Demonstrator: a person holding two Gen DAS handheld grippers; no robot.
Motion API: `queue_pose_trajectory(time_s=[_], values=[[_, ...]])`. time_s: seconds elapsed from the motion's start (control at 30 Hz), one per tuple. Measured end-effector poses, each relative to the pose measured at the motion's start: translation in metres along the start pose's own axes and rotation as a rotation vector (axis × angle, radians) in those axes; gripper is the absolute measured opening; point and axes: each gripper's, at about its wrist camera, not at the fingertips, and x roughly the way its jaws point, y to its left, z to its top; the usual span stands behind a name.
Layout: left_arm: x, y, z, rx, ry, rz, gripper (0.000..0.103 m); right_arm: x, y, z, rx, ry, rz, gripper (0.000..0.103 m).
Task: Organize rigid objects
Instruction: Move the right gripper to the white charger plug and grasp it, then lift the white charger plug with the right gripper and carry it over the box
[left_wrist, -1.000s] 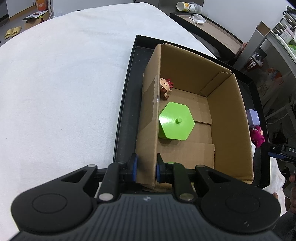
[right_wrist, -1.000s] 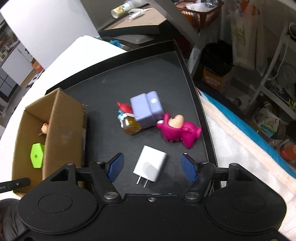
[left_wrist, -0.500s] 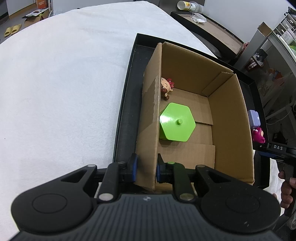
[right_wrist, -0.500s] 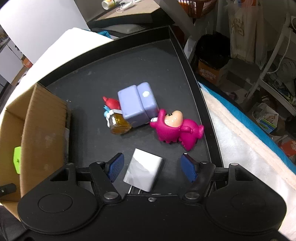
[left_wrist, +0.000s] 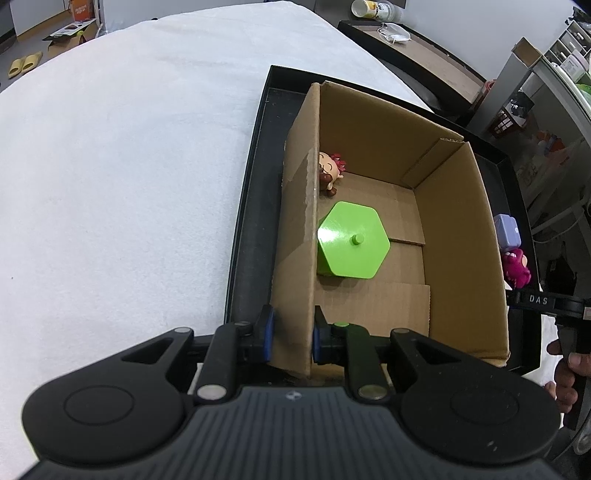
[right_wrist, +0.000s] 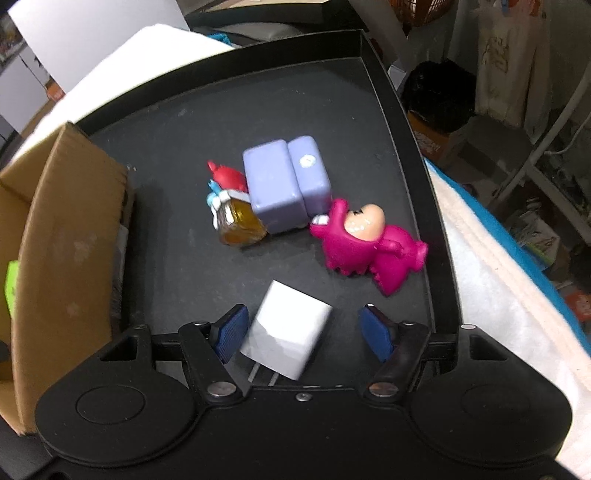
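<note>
My left gripper (left_wrist: 290, 336) is shut on the near left wall of the cardboard box (left_wrist: 299, 221), which stands on the black tray (left_wrist: 247, 206). Inside the box lie a green hexagonal block (left_wrist: 352, 245) and a small red-haired figurine (left_wrist: 330, 172). My right gripper (right_wrist: 301, 328) is open, its blue pads on either side of a white plug charger (right_wrist: 288, 334) lying on the tray (right_wrist: 258, 110). Beyond it lie a magenta figurine (right_wrist: 364, 243), a lilac box (right_wrist: 284, 182) and a small amber bottle toy (right_wrist: 236, 218).
The tray rests on a white cloth-covered table (left_wrist: 122, 166). The box's side (right_wrist: 66, 236) stands left of the right gripper. Shelves and clutter (right_wrist: 517, 110) lie past the table's right edge. A brown side table (left_wrist: 417, 55) stands behind.
My right gripper has moved forward and lower, so the white charger now sits between its open pads. The left gripper keeps its hold on the box wall.
</note>
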Motion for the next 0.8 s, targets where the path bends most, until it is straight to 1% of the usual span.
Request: queue_pose_trajectory(time_s=[0.13, 0.17, 0.2, 0.23, 0.4, 0.53, 0.8], values=[[0.000, -0.001, 0.000, 0.004, 0.001, 0.005, 0.018, -0.002, 0.001, -0.005, -0.013, 0.022, -0.013, 0.061], [-0.001, -0.002, 0.000, 0.006, 0.001, 0.007, 0.018, -0.003, 0.001, -0.007, -0.017, 0.024, -0.016, 0.056], [-0.001, -0.002, -0.001, 0.009, 0.000, 0.010, 0.018, -0.004, 0.000, -0.008, -0.020, 0.024, -0.017, 0.045], [-0.001, -0.002, -0.001, 0.010, 0.000, 0.011, 0.018, -0.005, 0.000, -0.009, -0.023, 0.022, -0.017, 0.037], [-0.002, -0.004, -0.001, 0.013, -0.004, 0.016, 0.018, -0.009, -0.007, -0.010, 0.038, 0.047, 0.039, 0.036], [-0.005, -0.002, -0.002, 0.008, -0.013, 0.006, 0.018, -0.017, -0.006, -0.009, 0.036, 0.030, 0.048, 0.036], [-0.007, 0.004, -0.004, -0.003, -0.019, -0.016, 0.018, -0.037, 0.010, -0.008, 0.002, -0.009, 0.057, 0.036]])
